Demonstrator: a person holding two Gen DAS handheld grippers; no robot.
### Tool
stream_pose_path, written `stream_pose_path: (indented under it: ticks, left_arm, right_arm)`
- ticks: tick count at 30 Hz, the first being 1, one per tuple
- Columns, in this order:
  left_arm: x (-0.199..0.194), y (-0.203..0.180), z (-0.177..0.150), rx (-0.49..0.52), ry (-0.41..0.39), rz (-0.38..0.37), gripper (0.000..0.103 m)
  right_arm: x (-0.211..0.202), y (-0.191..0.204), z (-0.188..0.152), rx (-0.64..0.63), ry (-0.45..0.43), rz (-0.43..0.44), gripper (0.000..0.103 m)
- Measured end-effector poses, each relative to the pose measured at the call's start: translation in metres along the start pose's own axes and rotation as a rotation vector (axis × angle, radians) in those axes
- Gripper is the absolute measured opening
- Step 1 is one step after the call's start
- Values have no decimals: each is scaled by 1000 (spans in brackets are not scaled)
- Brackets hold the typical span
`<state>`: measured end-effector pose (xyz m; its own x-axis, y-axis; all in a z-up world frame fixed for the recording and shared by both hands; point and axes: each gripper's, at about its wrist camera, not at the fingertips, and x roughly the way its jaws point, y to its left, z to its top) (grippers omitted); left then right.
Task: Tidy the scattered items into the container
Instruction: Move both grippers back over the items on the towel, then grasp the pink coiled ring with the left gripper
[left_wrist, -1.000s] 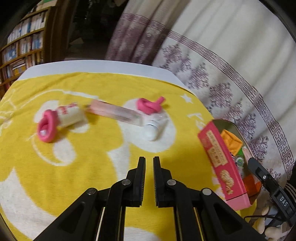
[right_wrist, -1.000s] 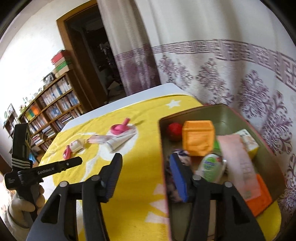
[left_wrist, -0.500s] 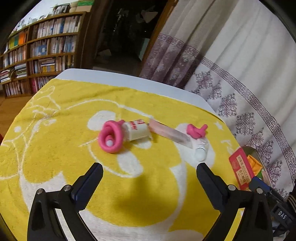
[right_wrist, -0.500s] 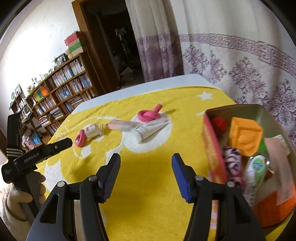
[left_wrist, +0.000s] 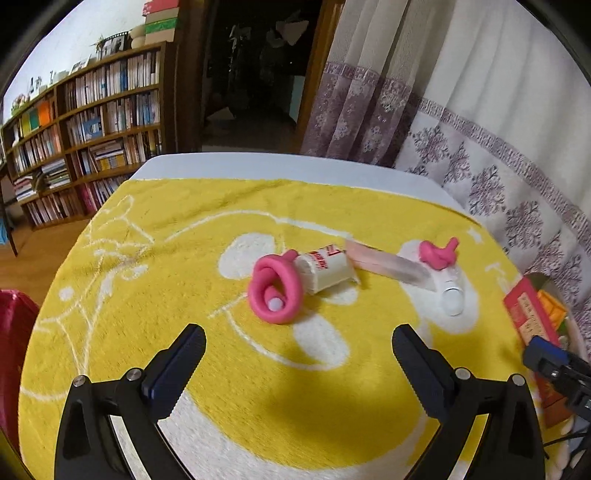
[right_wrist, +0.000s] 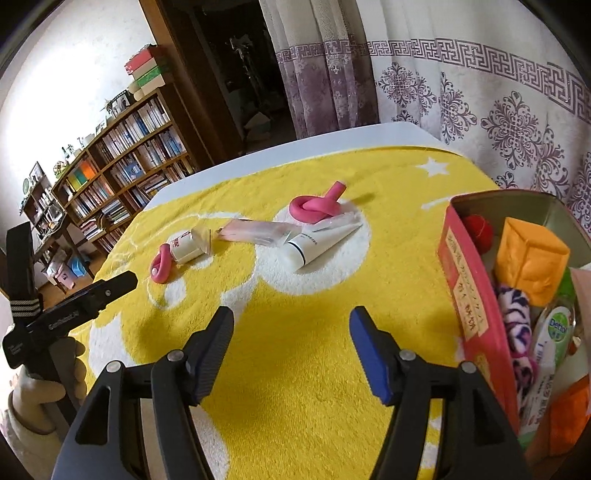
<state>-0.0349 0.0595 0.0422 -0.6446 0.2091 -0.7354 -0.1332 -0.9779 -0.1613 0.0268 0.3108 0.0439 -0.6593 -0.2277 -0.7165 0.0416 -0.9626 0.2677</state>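
Jaws of the left gripper (left_wrist: 298, 354) stand wide, empty; the right gripper (right_wrist: 291, 330) is opening, empty. White tube (right_wrist: 322, 242) lies diagonally, cap lower left.

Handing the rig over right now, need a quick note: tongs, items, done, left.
Left tongs: wide open, empty, over the yellow towel.
Right tongs: opening, nothing between them.
In the container: orange block, red ball, sanitizer bottle, more.
Left on the towel: pink coil, small white bottle, clear pink packet, pink knot, white tube.
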Motion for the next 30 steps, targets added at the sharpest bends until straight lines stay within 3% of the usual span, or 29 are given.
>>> stream_pose_path:
  ticks: [12,19,26,28,29,30]
  left_arm:
    - [42,-3,20,55,64,38,102]
    - [70,10,30,32,71,89,102]
    - [88,23,27,-1,101,54,102]
    - [90,23,25,-10,104,52,100]
    - [91,24,25,-13,109,45,91]
    - [92,25,25,-12,113,40,89]
  right_arm:
    - [11,-1,7,6,21,-4,70]
    - [22,-1,11,10,32,-11,72]
    - [36,-4,13,26,51,-21,72]
    - [40,-3,15,32,52,-23,72]
    - [41,-3,15,34,53,-24,72]
    - [43,-4,17,36,54,-23,72]
